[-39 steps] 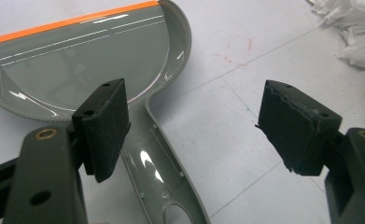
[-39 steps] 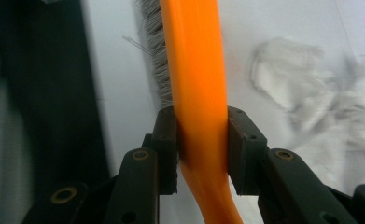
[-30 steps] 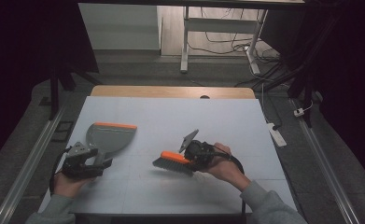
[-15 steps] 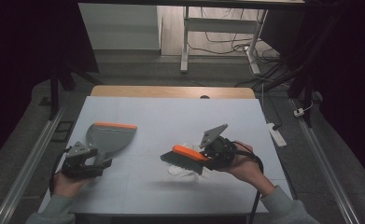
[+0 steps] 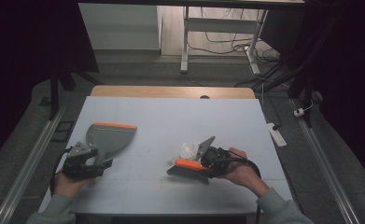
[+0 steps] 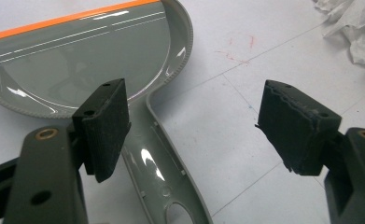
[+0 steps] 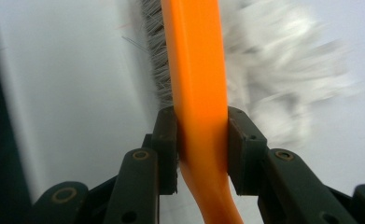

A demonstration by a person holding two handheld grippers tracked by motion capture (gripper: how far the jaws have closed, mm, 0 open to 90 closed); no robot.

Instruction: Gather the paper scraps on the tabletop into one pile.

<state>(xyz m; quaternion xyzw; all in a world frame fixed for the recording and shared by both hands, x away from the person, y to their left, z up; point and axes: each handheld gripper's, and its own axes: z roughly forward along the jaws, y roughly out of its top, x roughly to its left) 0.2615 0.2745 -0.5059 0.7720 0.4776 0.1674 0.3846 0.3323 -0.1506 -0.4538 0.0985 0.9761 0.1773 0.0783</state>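
The right gripper (image 5: 207,161) is clamping its jaws tight on the orange handle of the brush (image 7: 198,70), holding the bristles low beside the crumpled paper (image 5: 188,150) so it can be swept across the table (image 5: 171,116). The left gripper (image 6: 194,126) is waiting with jaws wide apart and empty over the handle of the dustpan (image 5: 108,136), whose orange lip is facing away from the person; bare table is lying between paper and pan, well inside the edges.
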